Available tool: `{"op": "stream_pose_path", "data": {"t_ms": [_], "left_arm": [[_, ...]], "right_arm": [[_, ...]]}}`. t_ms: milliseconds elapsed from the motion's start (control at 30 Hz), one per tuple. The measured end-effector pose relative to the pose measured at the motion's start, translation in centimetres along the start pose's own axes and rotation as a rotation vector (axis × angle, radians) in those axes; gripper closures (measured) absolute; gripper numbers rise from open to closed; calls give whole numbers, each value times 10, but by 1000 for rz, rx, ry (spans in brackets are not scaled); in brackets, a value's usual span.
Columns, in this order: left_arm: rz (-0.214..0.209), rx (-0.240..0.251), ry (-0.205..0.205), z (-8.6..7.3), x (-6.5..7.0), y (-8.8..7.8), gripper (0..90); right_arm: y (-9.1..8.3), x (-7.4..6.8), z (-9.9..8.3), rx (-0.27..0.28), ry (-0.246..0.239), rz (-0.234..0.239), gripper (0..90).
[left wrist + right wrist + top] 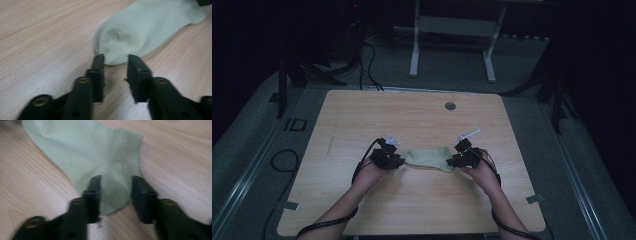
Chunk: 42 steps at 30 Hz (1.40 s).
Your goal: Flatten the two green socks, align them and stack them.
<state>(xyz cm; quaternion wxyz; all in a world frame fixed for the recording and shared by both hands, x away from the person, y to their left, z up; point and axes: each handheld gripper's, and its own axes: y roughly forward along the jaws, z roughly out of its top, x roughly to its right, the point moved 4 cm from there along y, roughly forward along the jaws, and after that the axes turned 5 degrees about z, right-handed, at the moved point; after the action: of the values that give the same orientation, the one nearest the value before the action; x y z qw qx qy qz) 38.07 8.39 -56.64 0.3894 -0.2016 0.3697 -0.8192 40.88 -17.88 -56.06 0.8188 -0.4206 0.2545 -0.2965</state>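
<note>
A pale green sock [429,159] lies flat on the wooden table [412,120], stretched between my two grippers. My left gripper [393,159] sits at the sock's toe end. In the left gripper view its jaws [116,58] stand apart, and the toe of the sock [147,30] lies just at their tips without being pinched. My right gripper [458,159] is at the cuff end. In the right gripper view its jaws [116,180] are spread, and the sock's ribbed cuff edge [85,152] lies loose between them on the wood.
A round grommet hole [450,106] sits near the table's far edge. Behind the table stands a white desk frame [452,30], with cables [367,60] on the grey floor. The forearms come in over the table's near edge.
</note>
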Motion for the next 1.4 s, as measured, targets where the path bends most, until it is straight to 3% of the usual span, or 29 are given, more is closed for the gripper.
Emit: {"op": "stream_pose_path", "data": {"t_ms": [100,267,333,400,467,633,900,1000,1400], "left_arm": [[-10,16,12,0,2,-5,559],[-30,16,19,-6,3,-7,353],[-29,15,20,-9,3,-7,272],[-41,10,18,-12,3,-7,217],[-35,5,30,-16,3,-7,139],[-23,31,13,-26,0,-11,32],[-18,72,-40,-47,-12,-20,20],[2,73,-27,-55,-14,-26,20],[33,77,-57,-88,-20,-46,20]], "right_arm": [[-7,0,0,35,-11,-1,402],[-17,3,-5,77,-2,6,320],[-20,5,-7,85,-4,5,248],[-22,7,-11,56,5,26,156],[-24,9,-16,77,9,27,165],[-29,16,-30,133,-9,-29,150],[-37,22,-52,198,-38,-28,140],[-41,24,-61,217,-47,-37,136],[-56,35,-98,253,-27,-85,130]]}}
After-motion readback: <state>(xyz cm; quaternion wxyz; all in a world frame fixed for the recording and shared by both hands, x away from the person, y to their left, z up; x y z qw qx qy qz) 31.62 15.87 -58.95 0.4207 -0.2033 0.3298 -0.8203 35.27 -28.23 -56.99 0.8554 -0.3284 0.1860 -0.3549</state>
